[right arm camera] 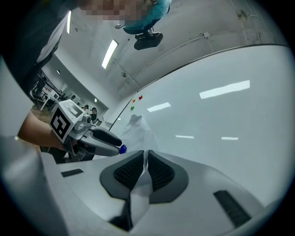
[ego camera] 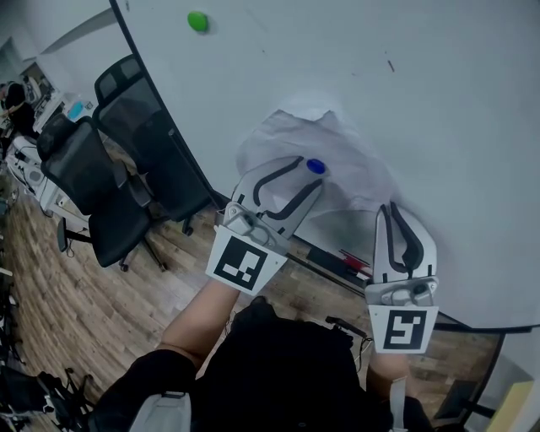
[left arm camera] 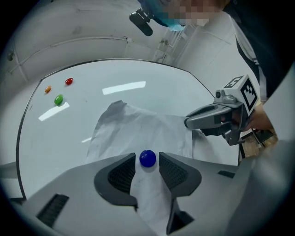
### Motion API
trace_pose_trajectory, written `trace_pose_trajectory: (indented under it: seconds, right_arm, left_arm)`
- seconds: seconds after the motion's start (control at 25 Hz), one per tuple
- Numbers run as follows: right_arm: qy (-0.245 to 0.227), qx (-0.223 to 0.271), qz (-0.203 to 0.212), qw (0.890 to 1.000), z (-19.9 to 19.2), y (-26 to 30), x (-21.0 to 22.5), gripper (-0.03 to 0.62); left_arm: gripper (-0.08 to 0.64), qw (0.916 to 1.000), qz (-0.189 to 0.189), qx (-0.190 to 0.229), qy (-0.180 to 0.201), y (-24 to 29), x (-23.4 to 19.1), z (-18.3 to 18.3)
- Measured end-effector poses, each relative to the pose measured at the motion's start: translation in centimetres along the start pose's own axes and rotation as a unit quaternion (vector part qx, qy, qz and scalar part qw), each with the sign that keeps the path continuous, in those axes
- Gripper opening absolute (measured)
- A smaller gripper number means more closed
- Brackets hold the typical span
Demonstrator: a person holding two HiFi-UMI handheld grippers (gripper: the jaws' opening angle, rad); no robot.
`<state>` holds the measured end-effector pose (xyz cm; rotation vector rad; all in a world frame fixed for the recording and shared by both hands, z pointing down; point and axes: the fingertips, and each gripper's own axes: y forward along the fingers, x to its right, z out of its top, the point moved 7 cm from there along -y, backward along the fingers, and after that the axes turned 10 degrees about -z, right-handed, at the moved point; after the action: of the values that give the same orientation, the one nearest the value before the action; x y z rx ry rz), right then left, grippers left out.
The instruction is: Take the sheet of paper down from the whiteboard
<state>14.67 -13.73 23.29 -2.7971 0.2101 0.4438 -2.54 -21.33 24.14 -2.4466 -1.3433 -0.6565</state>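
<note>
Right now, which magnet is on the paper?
The blue round magnet, between the left tool's jaws; green magnet, red magnet and orange magnet sit on bare whiteboard.

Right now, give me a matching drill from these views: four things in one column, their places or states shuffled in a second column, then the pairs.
Things:
1. left gripper
2. right gripper
3. blue magnet
4. green magnet

Places or states:
A. on the bare whiteboard, clear of the sheet of paper
B. jaws closed on the edge of the sheet of paper
C. jaws apart, gripping nothing
D. on the sheet of paper, between open jaws

Pairs: 1-C; 2-B; 3-D; 4-A
</note>
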Motion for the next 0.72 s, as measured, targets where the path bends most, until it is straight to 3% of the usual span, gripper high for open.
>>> trace_pose_trajectory:
  seconds: [0.2,0.72]
  right_arm:
    - [0.004,0.000,0.001,1.000,-0.04,-0.05,-0.21,0.031]
    - [0.012,0.004,0.007,1.000,-0.02,-0.23,-0.35,0.029]
  left_arm:
    - [0.175,1.0000,0.001,-0.008,-0.001,0.72,0.37,-0.05]
    - [0.147,0.9976,0.057,-0.023,0.032,1.10,0.66,-0.06]
